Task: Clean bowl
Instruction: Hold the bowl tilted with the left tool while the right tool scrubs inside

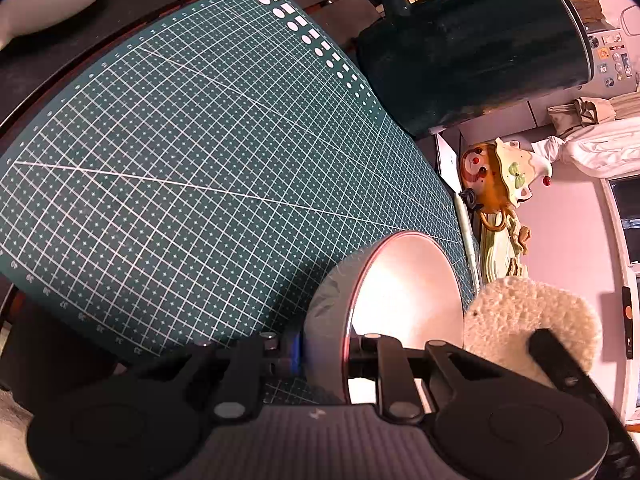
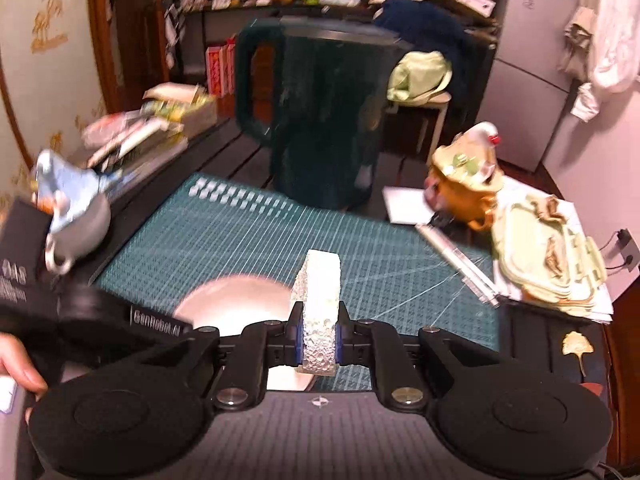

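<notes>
Our left tongs [image 1: 326, 354] pinch the rim of the bowl [image 1: 404, 300] and hold it tipped up on its side, low over the near right part of the green mat [image 1: 200, 180] on the desk [image 2: 248, 156]. We think the bowl is tipped this way so its pale inside faces the sponge [image 2: 318, 312]. Our right tongs [image 2: 318, 342] squeeze the sponge tight in the middle, so its free end sticks out and can rub. In the left view the sponge sits just beside the bowl's open mouth, and we cannot tell if they touch. The big dark jug [image 2: 320, 120] stands at the far edge of the mat, well apart, so it is not in our way
</notes>
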`<state>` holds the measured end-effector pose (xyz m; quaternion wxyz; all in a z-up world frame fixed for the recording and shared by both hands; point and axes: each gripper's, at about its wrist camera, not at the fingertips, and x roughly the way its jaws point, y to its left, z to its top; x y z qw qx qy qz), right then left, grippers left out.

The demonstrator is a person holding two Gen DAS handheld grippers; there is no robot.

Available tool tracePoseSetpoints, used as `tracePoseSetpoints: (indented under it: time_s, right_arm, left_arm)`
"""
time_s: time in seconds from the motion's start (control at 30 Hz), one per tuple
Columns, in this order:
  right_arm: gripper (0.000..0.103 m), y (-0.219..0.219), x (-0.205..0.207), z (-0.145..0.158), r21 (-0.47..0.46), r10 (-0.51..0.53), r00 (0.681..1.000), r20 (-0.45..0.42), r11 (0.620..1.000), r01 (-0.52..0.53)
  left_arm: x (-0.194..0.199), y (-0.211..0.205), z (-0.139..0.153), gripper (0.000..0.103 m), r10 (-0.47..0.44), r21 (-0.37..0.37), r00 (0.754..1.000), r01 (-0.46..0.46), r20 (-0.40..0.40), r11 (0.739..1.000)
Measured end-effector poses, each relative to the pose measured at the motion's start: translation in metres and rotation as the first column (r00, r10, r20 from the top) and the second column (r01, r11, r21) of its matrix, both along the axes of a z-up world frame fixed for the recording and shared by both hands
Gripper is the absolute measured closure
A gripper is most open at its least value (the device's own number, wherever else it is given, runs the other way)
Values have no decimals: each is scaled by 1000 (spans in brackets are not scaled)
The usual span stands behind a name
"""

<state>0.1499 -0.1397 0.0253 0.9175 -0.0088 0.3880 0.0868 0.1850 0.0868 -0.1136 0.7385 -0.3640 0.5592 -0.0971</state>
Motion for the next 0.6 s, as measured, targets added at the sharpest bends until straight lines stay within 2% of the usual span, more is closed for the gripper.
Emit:
tracePoseSetpoints:
  time_s: [0.07,0.17,0.3,0.37,0.4,0.43,0.47,0.53,0.6]
  right_arm:
    - [91,-11,3,2,118,5,999,-37,993,0]
    - [91,-10,12,-14,221,51,990,-130,975,-21]
    - [91,13,16,-42,146,76,978,-193,988,-48]
    - [91,23,16,-51,109,85,977,-197,992,-65]
    - [91,27,15,-51,81,85,979,-185,994,-71]
    - [91,36,11,-50,-18,86,985,-153,996,-90]
    - [91,38,9,-48,-62,86,987,-133,994,-94]
    - [91,40,5,-45,-132,81,992,-99,987,-94]
    - [91,35,4,-40,-147,76,994,-76,985,-86]
  left_arm:
    - [0,0,0,85,1,1,1000,-1,0,1000]
    - [0,0,0,85,2,0,1000,-2,0,1000]
    - [1,0,0,84,2,1,1000,-2,0,1000]
    - [0,-1,0,84,3,-2,1000,-3,1,1000]
    - [0,-1,0,84,3,-2,1000,-3,1,1000]
    - [0,-1,0,84,4,-3,1000,-4,1,1000]
    - [0,-2,0,84,5,-3,1000,-5,0,1000]
    - [0,-3,1,84,10,-3,1000,-10,0,1000]
    - [0,-3,1,84,11,-3,1000,-11,0,1000]
